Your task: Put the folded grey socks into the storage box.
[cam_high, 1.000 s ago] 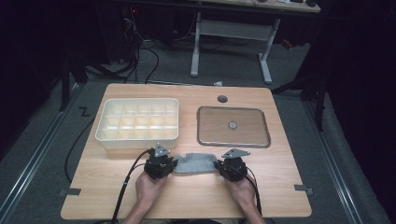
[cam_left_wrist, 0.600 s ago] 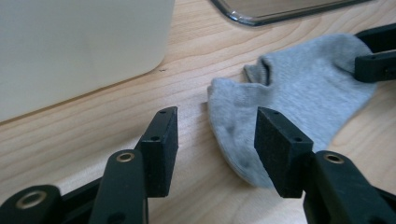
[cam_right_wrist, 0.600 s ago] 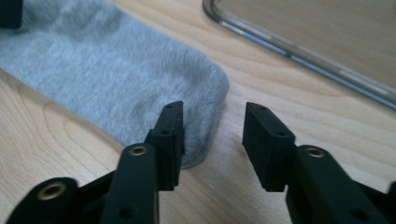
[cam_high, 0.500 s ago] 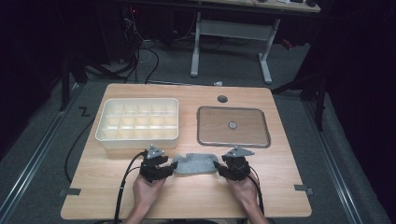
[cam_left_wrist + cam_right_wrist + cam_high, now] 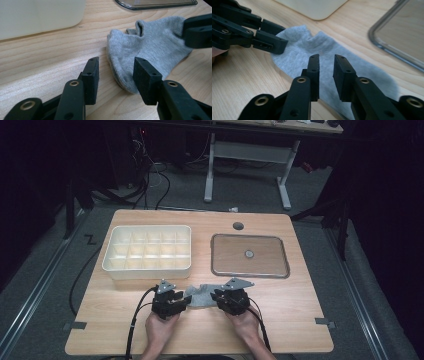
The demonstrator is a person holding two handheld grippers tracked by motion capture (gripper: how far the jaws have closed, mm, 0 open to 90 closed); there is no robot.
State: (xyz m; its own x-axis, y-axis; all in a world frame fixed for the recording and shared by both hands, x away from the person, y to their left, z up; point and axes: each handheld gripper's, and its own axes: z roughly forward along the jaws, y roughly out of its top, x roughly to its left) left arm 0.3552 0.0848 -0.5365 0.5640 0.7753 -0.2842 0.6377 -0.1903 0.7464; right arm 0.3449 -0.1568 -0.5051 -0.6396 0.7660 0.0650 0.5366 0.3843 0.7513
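My left gripper and right gripper, jaws part-open and just closing, grip nothing yet; the limp, light grey sock at lower centre wants pinching at its ends.

No readable text, label or number anywhere.

One high camera looks down the table; both gripper cameras sit close, sharing the grey sock
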